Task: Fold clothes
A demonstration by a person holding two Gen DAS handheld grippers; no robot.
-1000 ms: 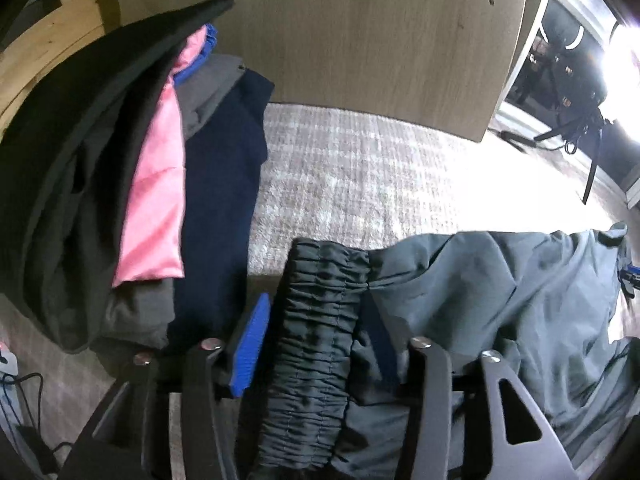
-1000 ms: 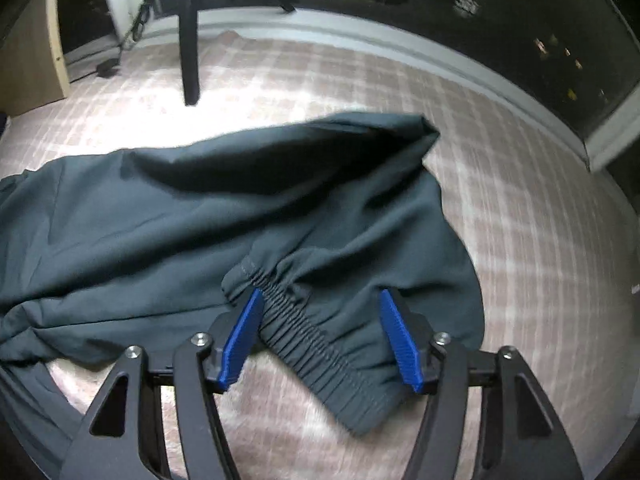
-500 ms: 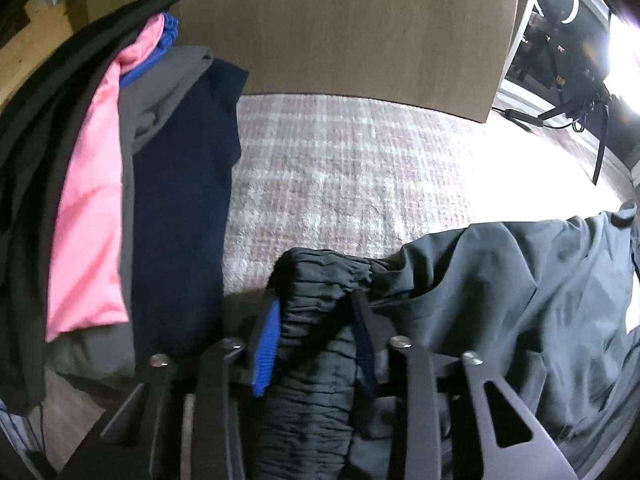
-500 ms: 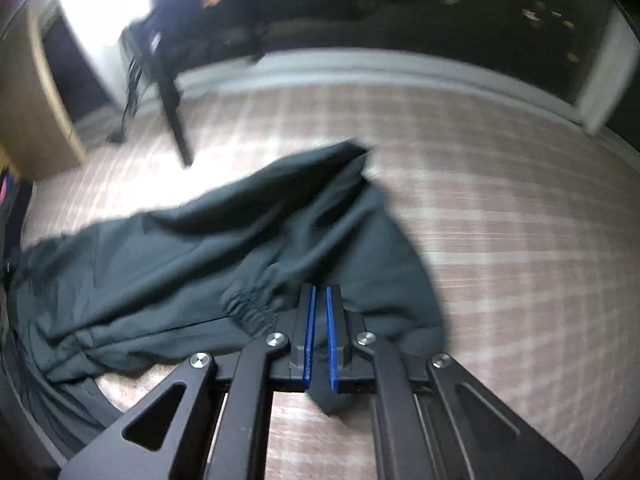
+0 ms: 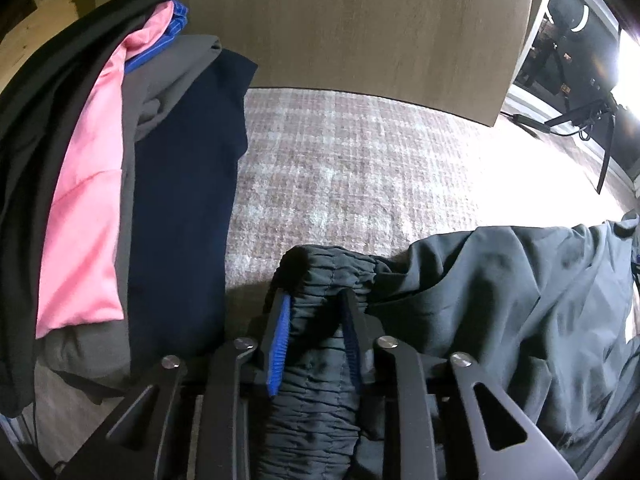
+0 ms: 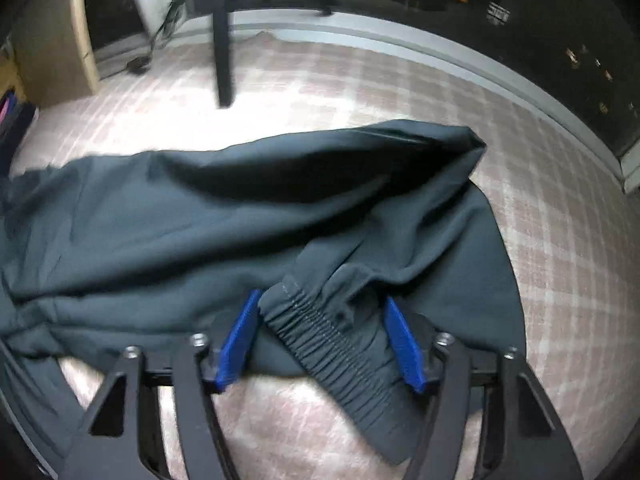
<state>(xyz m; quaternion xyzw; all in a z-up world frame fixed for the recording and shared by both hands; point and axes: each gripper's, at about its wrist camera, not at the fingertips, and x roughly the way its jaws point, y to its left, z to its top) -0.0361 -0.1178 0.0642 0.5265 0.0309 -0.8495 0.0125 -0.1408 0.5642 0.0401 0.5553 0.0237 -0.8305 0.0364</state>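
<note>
Left gripper (image 5: 314, 336) pinches gathered elastic waistband (image 5: 320, 280) of dark grey trousers (image 5: 500, 300). Right gripper (image 6: 320, 336) spread wide, blue pads (image 6: 236, 344) flanking elastic cuff (image 6: 340, 344), not clamping. Trousers lie crumpled across checked carpet (image 5: 340, 168). Left: clothes pile (image 5: 120, 200), pink and navy. Beyond: wooden panel (image 5: 360, 20).

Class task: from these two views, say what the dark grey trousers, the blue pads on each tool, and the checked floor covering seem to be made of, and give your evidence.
Dark grey trousers: thin woven synthetic, probably; matt with a slight sheen, soft folds, gathered elastic waistband.
Blue pads: likely ribbed rubber or plastic; fine ridges show.
Checked floor covering: looks like short-pile carpet; fuzzy surface, no gloss.
</note>
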